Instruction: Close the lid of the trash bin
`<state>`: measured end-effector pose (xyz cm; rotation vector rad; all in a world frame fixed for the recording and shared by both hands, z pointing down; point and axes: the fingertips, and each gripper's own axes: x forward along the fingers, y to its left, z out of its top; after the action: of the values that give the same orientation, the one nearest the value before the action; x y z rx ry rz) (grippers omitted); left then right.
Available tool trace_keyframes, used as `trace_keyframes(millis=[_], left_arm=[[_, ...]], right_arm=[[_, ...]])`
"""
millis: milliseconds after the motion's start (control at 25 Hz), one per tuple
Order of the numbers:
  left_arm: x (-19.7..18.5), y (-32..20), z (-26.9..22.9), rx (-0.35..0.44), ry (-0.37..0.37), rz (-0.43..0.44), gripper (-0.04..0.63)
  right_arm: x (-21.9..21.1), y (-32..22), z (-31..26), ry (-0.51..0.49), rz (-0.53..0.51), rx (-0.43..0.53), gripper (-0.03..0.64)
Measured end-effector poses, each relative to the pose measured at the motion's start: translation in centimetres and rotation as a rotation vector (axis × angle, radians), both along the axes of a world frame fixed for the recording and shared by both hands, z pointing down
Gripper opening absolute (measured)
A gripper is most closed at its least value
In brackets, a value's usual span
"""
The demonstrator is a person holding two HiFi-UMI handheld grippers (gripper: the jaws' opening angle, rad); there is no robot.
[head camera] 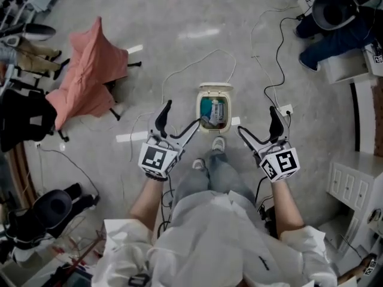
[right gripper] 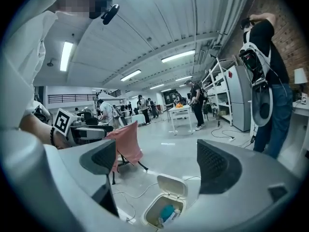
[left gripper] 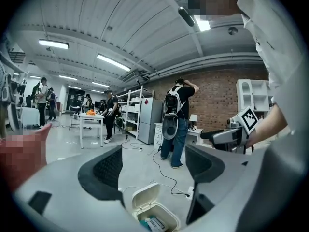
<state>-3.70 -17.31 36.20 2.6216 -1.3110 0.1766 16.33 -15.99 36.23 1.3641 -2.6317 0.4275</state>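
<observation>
A small cream trash bin [head camera: 213, 113] stands on the floor right in front of the person's shoe, its lid [head camera: 215, 89] swung open to the far side. Teal and white rubbish lies inside. The bin also shows low in the left gripper view [left gripper: 155, 220] and in the right gripper view [right gripper: 166, 210]. My left gripper [head camera: 181, 119] hangs left of the bin, jaws wide apart and empty. My right gripper [head camera: 258, 127] hangs right of it, also open and empty. Both are held above the floor, apart from the bin.
A pink cloth over a stand [head camera: 90, 70] sits left. White cables [head camera: 263, 58] run across the floor to a power strip [head camera: 285, 109] right of the bin. A seated person [head camera: 335, 23] is at top right. White cabinets [head camera: 353, 184] line the right side.
</observation>
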Motion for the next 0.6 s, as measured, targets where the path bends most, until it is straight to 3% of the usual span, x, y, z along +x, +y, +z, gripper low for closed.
trace_keyframes(millis=[240,480,600], left_arm=[[1.7,-4.9,6.9,-0.005,-0.038,0.021,0.417],[1.9,-8.4,16.6,-0.011,-0.075,0.051,0.415],[1.8,-9.7,21.3,-0.017,-0.081,0.063,0.375]], right_arm=[[0.5,-5.4,7.5,0.057,-0.048,-0.014,0.486],[0.7,-8.9,17.2,0.110,-0.050,-0.047,0.479],[0.5,-10.5,21.8,0.138,-0.044,-0.060,0.468]])
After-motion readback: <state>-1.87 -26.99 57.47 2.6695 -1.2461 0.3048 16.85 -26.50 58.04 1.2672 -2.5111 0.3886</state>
